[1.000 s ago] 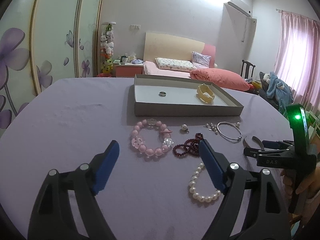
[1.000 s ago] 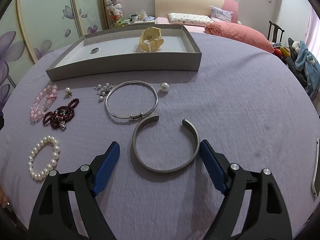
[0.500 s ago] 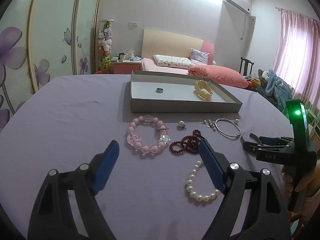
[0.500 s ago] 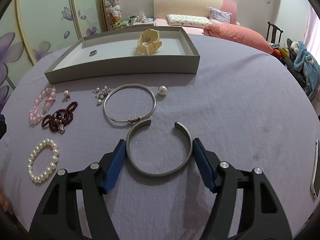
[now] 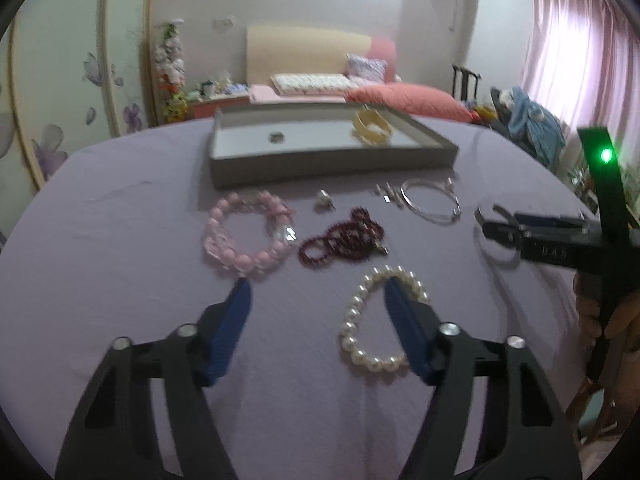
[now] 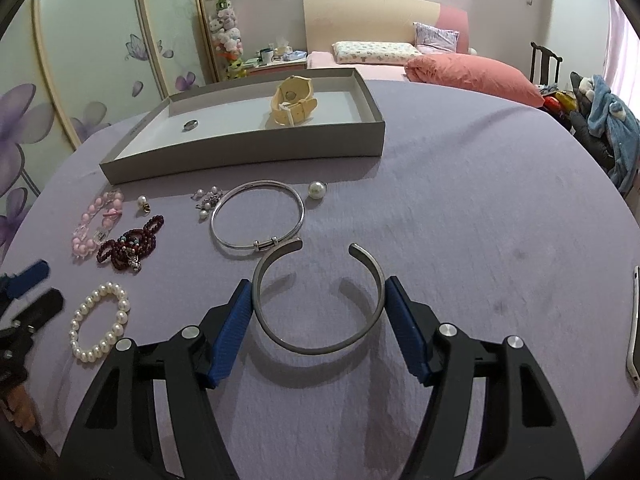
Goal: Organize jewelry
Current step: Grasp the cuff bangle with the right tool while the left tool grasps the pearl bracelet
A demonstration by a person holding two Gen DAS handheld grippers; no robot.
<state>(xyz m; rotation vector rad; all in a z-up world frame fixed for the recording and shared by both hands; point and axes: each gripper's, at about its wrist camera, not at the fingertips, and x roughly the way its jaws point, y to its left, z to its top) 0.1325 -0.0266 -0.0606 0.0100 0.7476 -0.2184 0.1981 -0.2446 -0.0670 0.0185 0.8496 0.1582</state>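
The silver cuff bracelet sits between the two blue pads of the right gripper, each pad pressed against one outer side of the band, so the tongs are clenched on it; it appears slightly raised above the purple tablecloth, with its shadow on the cloth beneath it. It is a plain, flat, brushed grey metal band bent into an open C. Its gap faces away from the camera toward the grey tray, and its closed curve lies nearest the gripper's body; the band is roughly level, its wider span running across from pad to pad. Just beyond its left tip is the thin silver bangle, close to it though contact cannot be judged, with a loose pearl near the tray wall. In the left wrist view the left gripper hangs released, jaws wide apart, over the cloth; its right pad overlaps the white pearl bracelet in the view, and its left pad tip reaches to the near edge of the pink bead bracelet. The dark red bead strand lies beyond, between those two.
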